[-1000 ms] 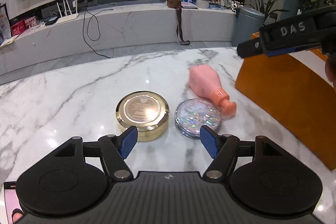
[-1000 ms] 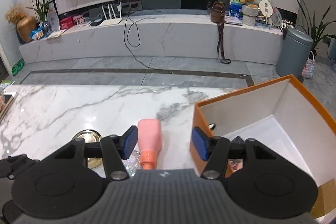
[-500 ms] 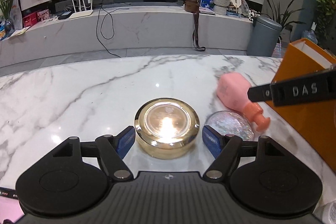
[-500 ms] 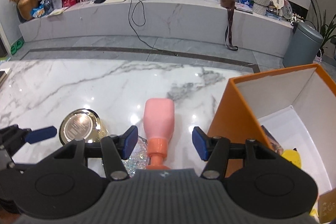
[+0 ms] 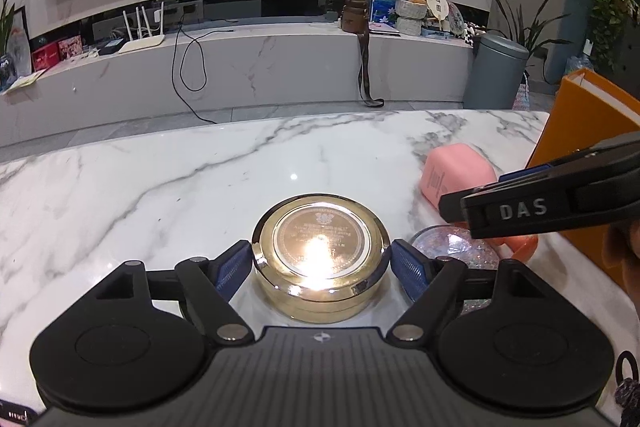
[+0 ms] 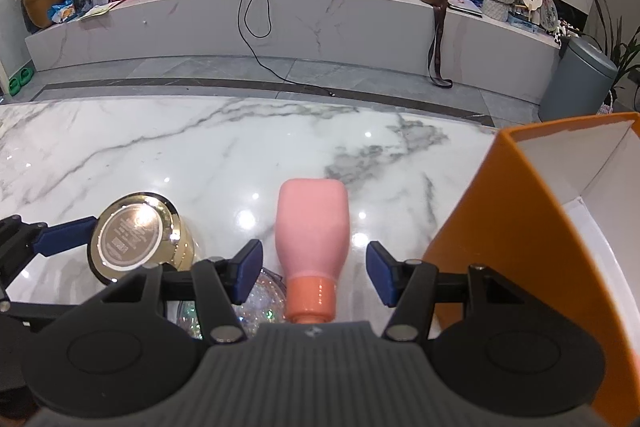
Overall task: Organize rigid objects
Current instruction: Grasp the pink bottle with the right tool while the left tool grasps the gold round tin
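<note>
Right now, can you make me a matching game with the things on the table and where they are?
Things:
1. gold tin
2. pink bottle
3. glitter disc
4. orange box

Places:
A. lying on its side, cap toward the right gripper
B. standing open at the table's right side
C. between the left gripper's blue fingers
D. flat on the marble between the tin and the bottle

Pairs: 1-C, 2-A, 3-D, 4-B
</note>
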`<state>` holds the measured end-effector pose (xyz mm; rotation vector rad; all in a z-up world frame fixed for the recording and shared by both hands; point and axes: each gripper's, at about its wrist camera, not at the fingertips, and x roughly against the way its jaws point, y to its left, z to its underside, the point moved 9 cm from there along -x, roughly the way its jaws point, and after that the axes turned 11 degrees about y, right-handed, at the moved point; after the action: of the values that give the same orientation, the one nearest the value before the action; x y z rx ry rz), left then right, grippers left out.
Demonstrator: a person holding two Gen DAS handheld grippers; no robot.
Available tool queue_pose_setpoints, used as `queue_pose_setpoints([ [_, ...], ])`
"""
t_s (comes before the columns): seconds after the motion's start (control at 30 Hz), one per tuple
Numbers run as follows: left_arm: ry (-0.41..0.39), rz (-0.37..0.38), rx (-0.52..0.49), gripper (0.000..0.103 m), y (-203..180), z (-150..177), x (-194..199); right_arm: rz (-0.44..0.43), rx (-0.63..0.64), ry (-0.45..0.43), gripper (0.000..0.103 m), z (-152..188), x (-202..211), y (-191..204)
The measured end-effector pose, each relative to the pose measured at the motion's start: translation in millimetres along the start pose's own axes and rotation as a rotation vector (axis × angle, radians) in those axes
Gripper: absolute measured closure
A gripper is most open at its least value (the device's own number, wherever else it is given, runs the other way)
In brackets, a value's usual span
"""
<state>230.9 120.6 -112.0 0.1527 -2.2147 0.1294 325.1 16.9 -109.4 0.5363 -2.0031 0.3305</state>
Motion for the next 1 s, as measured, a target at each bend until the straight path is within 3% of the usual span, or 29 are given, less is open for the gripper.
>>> queue_pose_setpoints([
  [0.6,-0.014,0.014,-0.044,0.010,0.0,-2.5,-14.5,0.027,-0.037,-0.006,0.047,0.7,-24.9,-6.0],
  [1.0,0.021,0.017,-0.024,0.015,-0.4,-1.1,-12.9,0.006,-0.016,-0.010,0.060,0.5,-23.7,-1.8],
])
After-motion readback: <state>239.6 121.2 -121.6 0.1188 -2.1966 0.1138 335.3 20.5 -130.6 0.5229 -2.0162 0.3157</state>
